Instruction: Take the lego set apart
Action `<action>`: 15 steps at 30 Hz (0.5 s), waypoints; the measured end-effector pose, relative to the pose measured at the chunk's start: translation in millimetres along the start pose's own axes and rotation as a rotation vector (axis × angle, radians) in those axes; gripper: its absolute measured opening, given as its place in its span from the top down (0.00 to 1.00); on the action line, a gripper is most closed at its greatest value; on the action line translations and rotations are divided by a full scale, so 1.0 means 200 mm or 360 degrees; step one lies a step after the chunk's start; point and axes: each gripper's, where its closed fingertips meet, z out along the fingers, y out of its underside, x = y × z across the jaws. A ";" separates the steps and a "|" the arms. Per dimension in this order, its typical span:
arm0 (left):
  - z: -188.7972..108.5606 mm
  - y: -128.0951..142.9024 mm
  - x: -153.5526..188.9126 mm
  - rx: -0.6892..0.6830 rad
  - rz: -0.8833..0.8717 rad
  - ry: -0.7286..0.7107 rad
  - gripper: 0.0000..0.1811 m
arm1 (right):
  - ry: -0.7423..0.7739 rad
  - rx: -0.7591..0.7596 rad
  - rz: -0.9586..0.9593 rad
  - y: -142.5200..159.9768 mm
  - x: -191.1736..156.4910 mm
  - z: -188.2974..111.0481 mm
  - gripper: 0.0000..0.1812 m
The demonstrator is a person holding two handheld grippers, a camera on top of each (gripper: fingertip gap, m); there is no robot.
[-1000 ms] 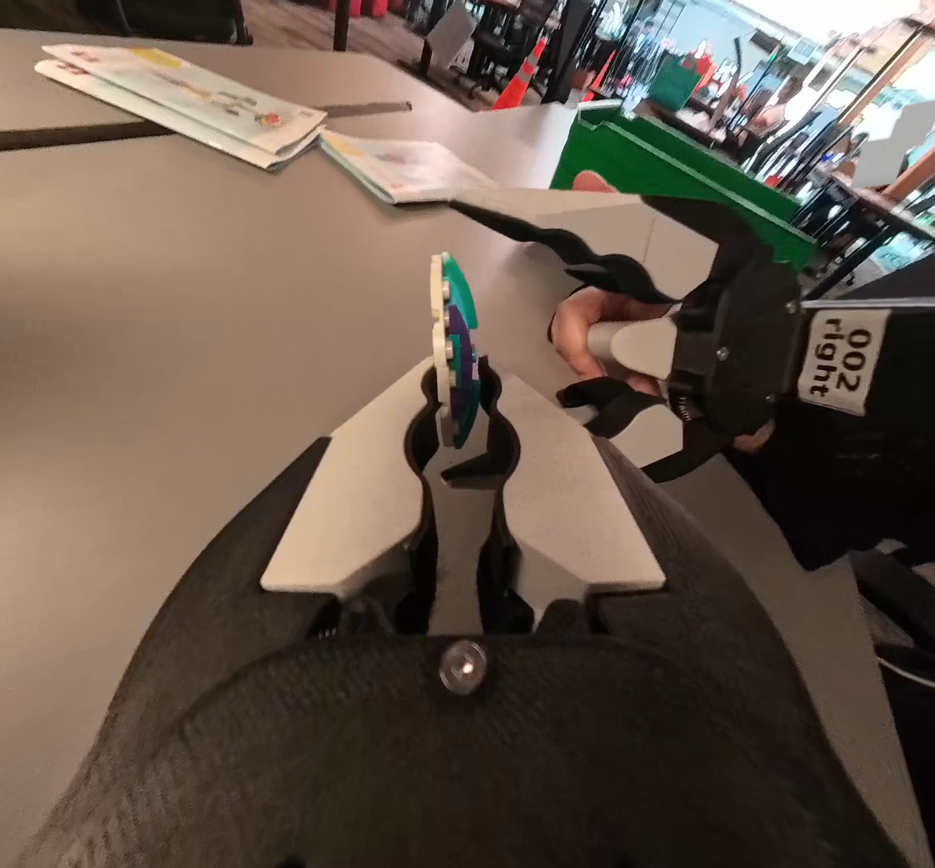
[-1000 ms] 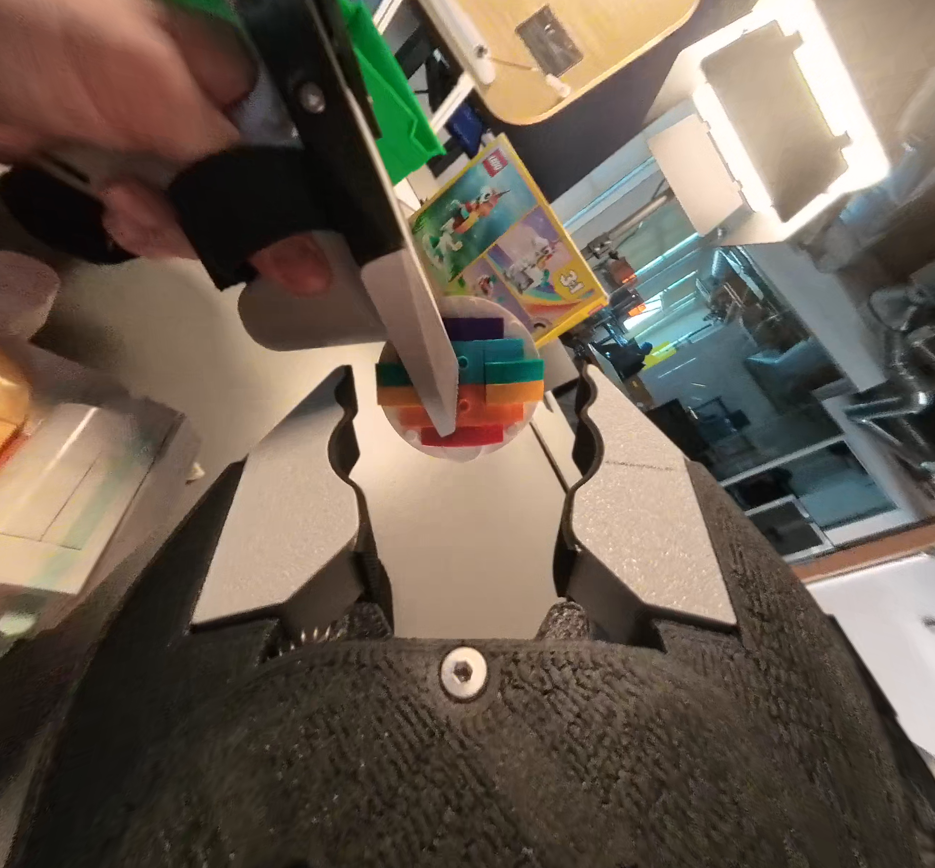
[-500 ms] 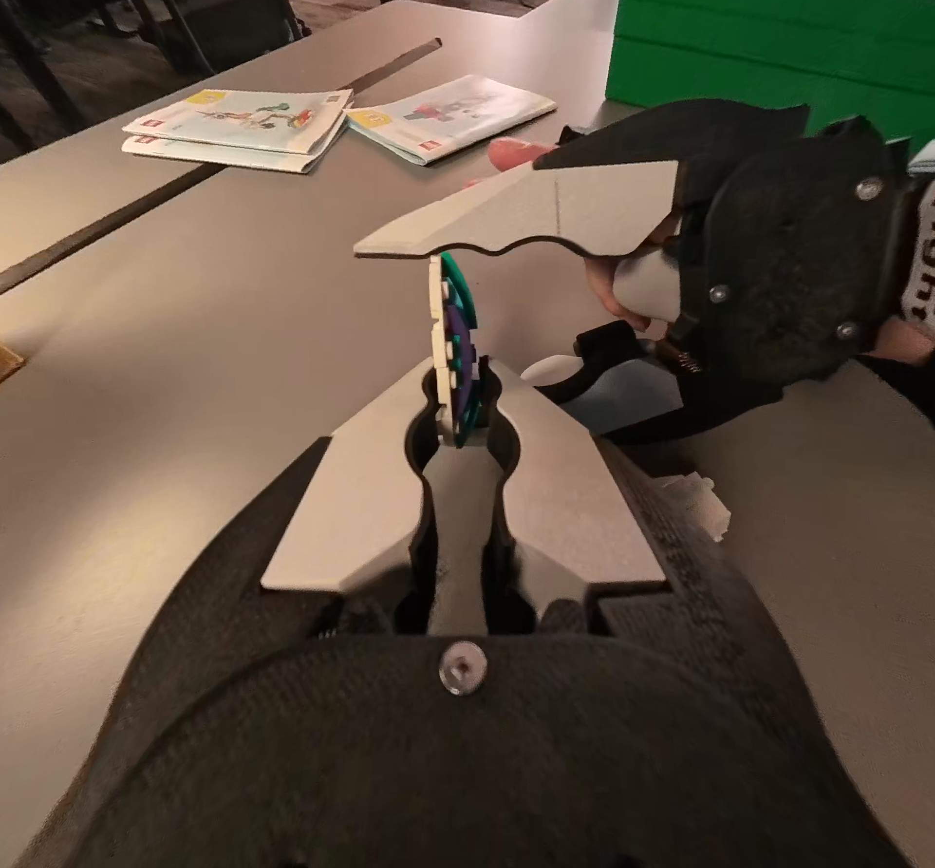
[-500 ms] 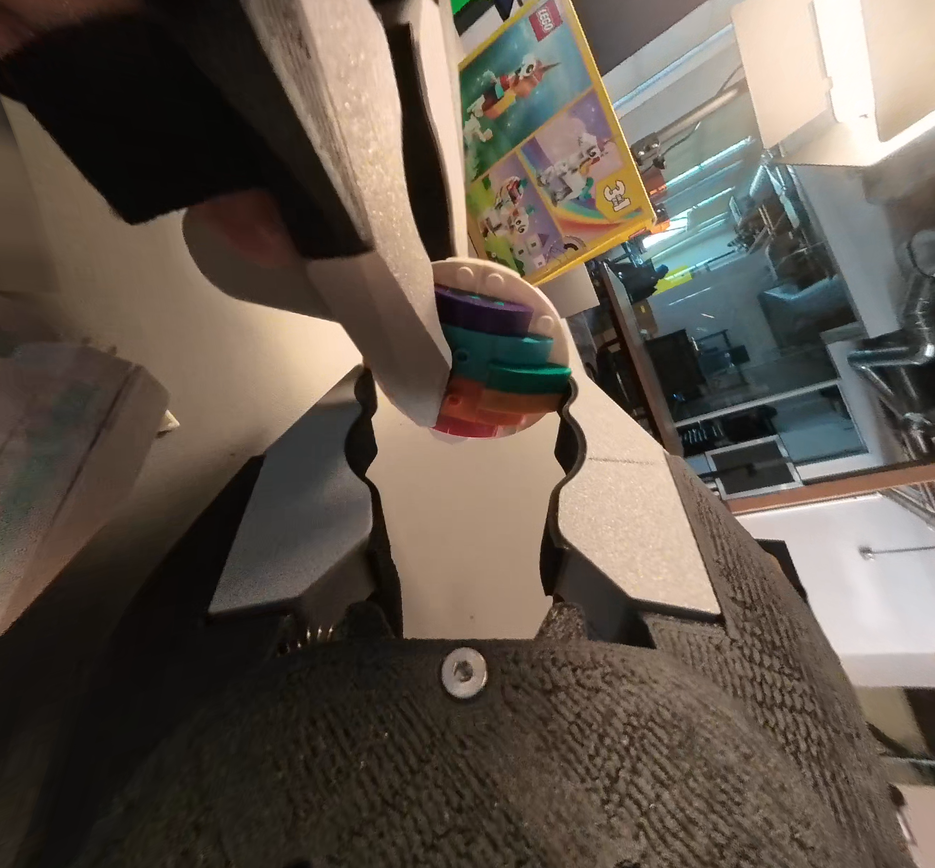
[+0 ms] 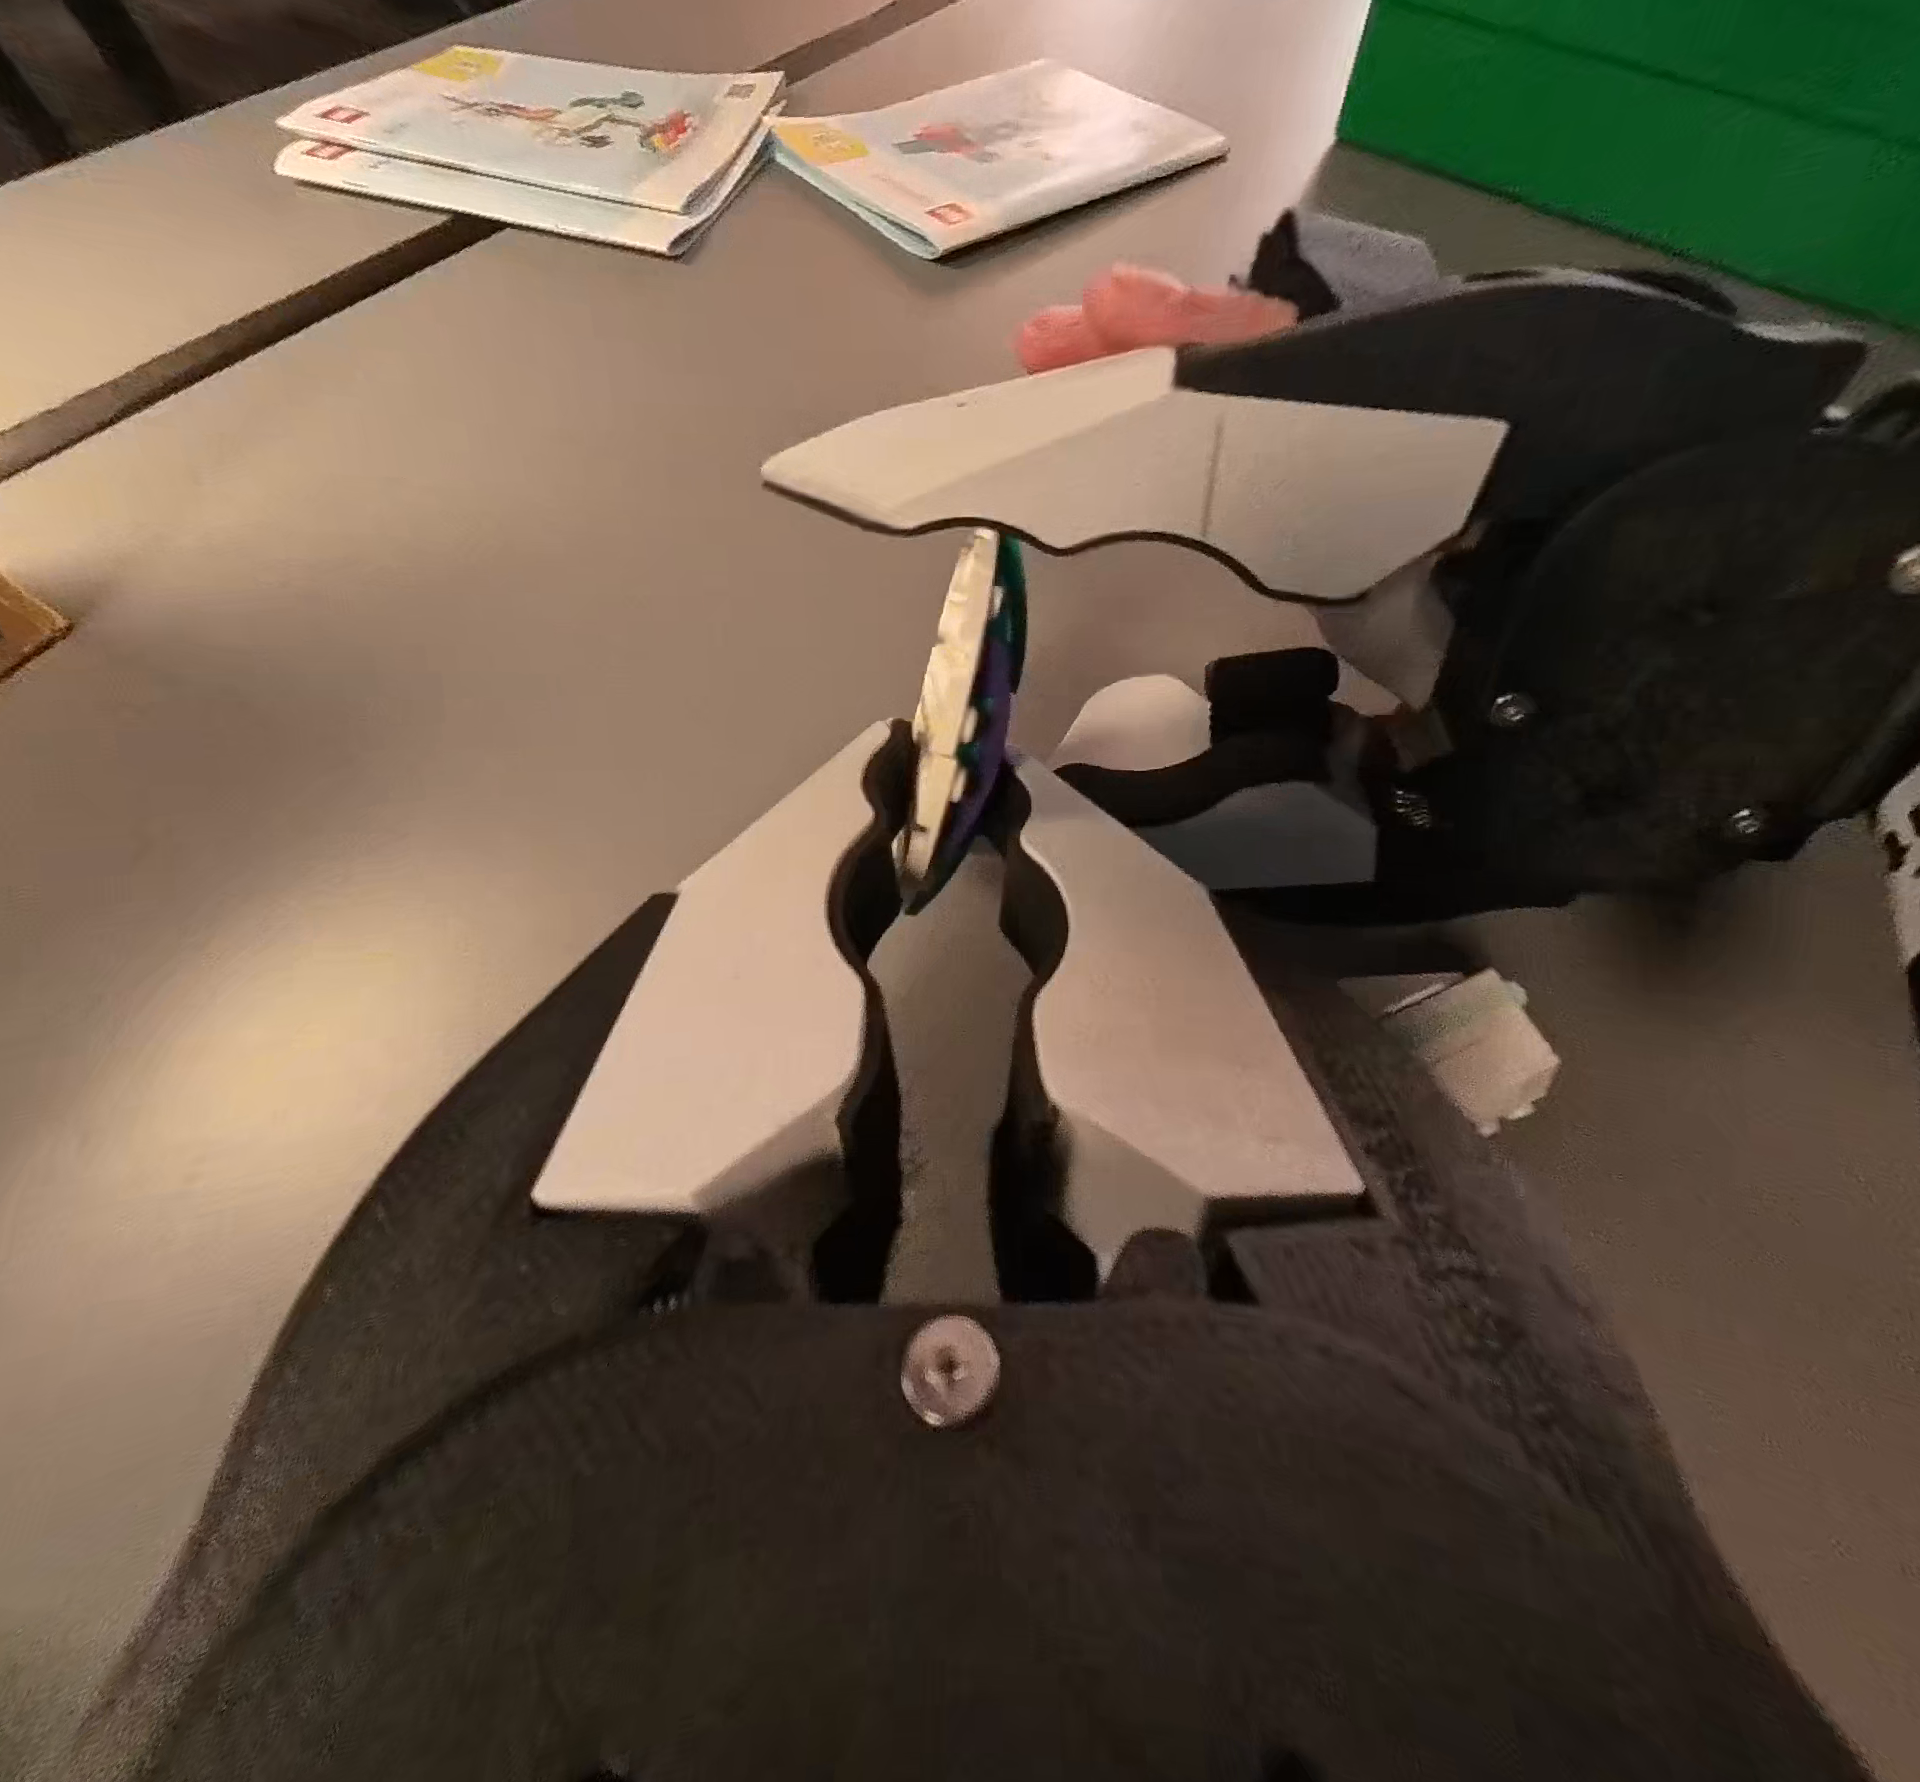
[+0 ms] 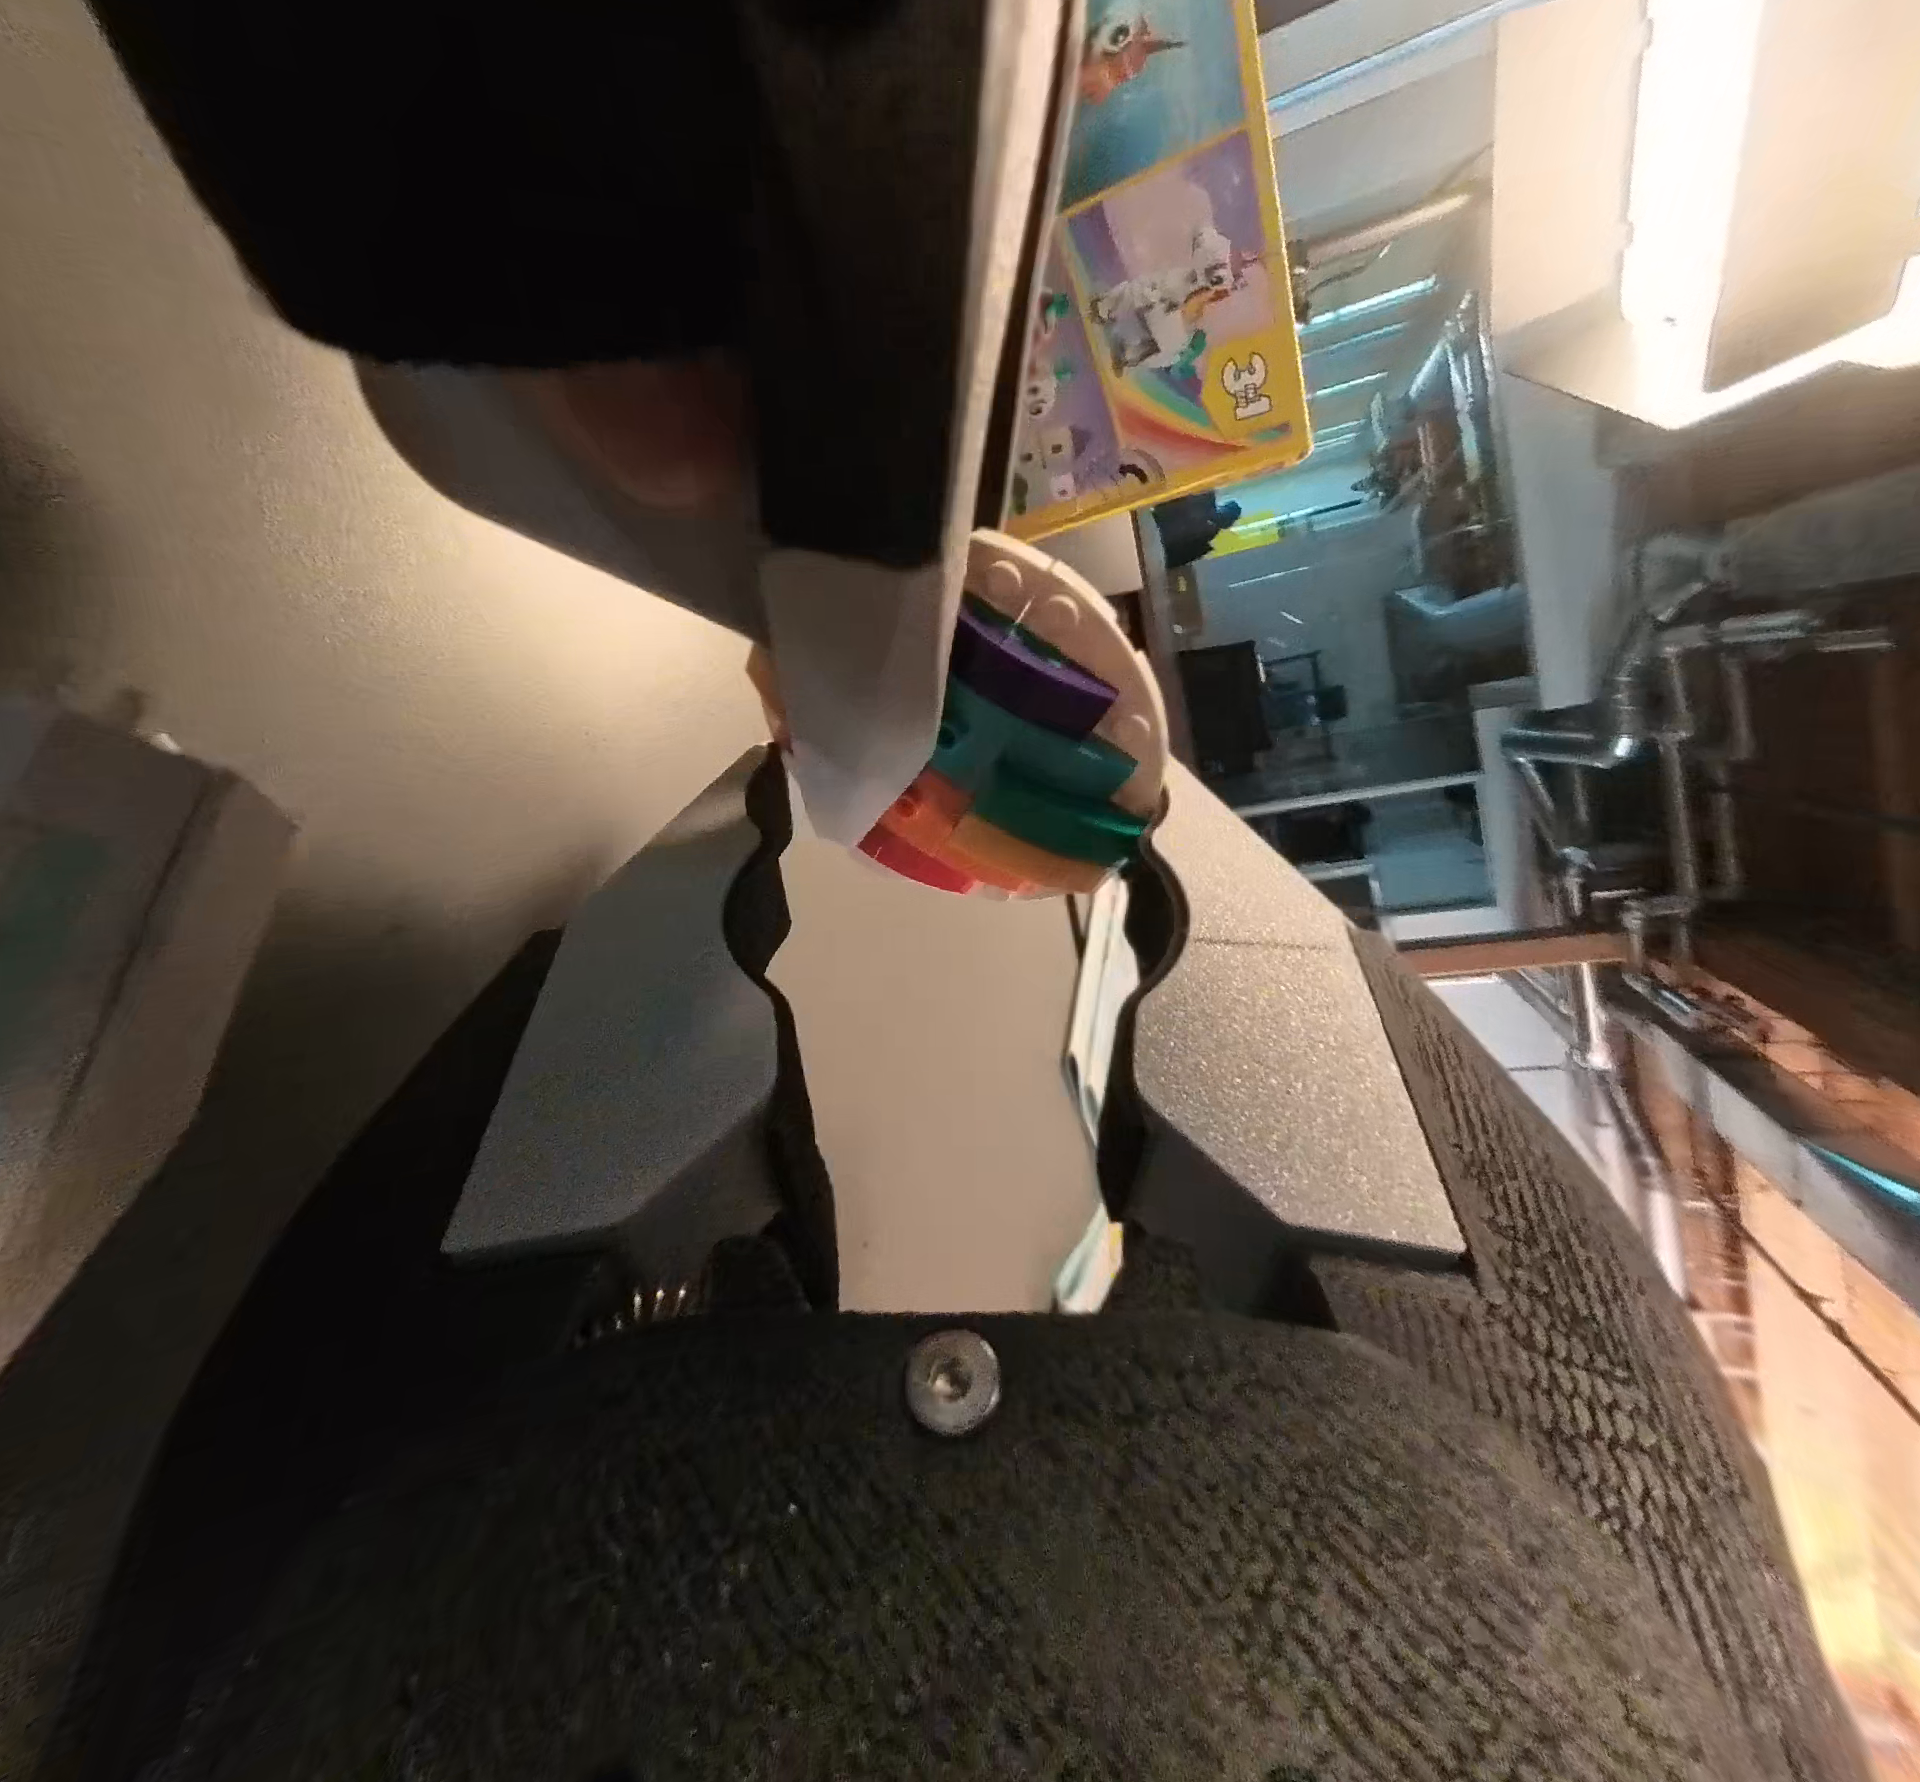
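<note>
A round white lego disc (image 5: pixel 961 693) with purple, teal, orange and red bricks (image 6: pixel 1039 745) is held above the grey table (image 5: pixel 416 589). My left gripper (image 5: pixel 951 776) is shut on its lower edge and holds it edge-on, tilted to the right. My right gripper (image 5: pixel 935 631) comes in from the right and spans the disc, with one finger on its top edge. In the right wrist view the right gripper (image 6: pixel 956 802) has closed across the disc. One tip presses the teal brick and the other sits at the opposite edge, beside the left gripper's finger (image 6: pixel 862 693), which hides part of the disc.
Two stacks of instruction booklets (image 5: pixel 540 132) (image 5: pixel 997 143) lie at the far side of the table. A green bin (image 5: pixel 1662 70) stands at the back right. A small white lego piece (image 5: pixel 1475 1057) lies to the right. A yellow-edged lego box (image 6: pixel 1153 205) stands behind the disc. Less than 4 cm separates the two grippers' tips.
My right gripper has moved in over the disc and its jaws have narrowed onto it. The disc now leans to the right. The left gripper has kept its hold.
</note>
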 end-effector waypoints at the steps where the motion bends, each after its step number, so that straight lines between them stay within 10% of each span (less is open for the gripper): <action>1: 0.00 -0.01 0.01 0.0006 0.0017 0.0010 0.93 | -0.0016 0.0017 0.0023 0.00 0.00 0.00 0.64; 15: -0.02 -0.05 0.04 0.0165 -0.0198 0.0203 0.93 | 0.0024 0.0039 0.0020 0.00 0.02 -0.01 0.62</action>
